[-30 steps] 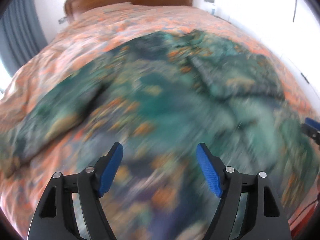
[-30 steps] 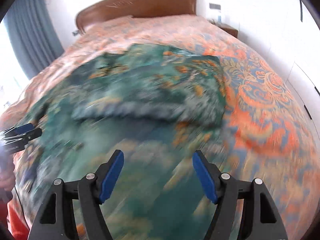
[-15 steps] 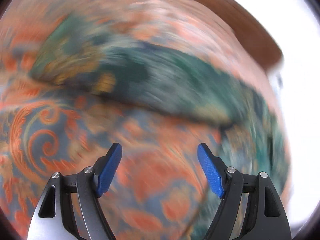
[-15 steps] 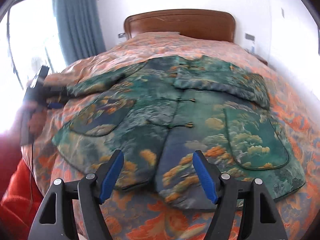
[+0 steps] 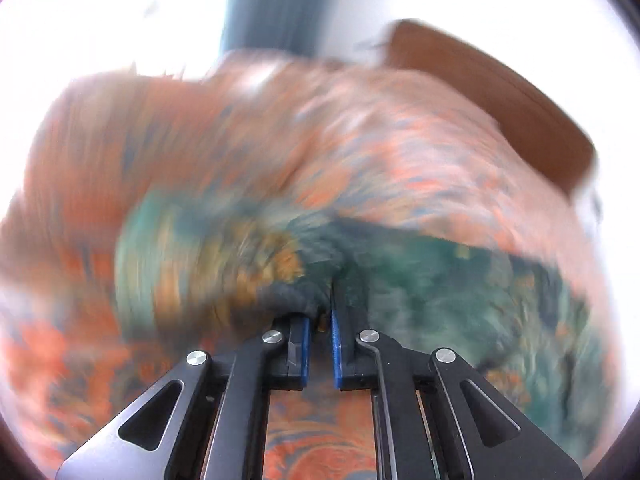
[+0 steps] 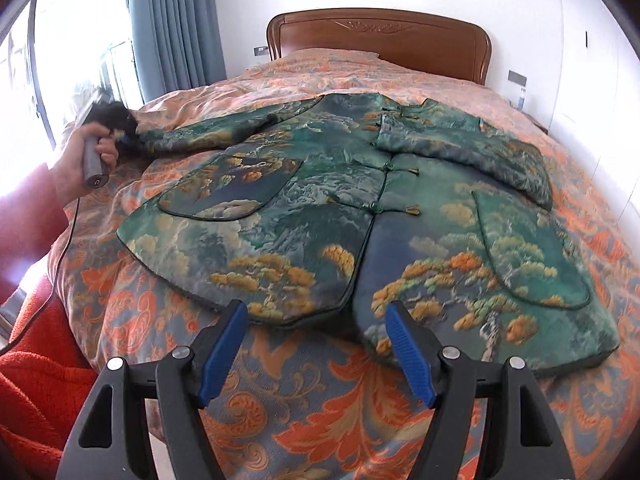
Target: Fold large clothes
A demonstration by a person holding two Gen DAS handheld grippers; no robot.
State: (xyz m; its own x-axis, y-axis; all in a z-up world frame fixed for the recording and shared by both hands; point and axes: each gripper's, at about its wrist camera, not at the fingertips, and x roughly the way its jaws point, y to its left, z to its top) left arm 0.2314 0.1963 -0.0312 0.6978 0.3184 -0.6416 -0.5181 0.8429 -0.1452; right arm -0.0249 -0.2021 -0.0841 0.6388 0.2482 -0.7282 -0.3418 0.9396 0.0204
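My left gripper (image 5: pixel 319 330) pinches the outstretched sleeve cuff of the green brocade padded jacket (image 6: pixel 360 216), spread mid-bed below the wooden headboard (image 6: pixel 380 40); one sleeve is folded. My right gripper (image 6: pixel 316 350) hovers spread at the hem.

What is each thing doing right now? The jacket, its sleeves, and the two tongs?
Jacket: flat on the bed, front up, fastened.
Left-side sleeve: stretched out, cuff pinched.
Right-side sleeve: folded across the chest.
Left tongs: shut on the sleeve cuff.
Right tongs: open, holding nothing.
Curtain: drawn aside.
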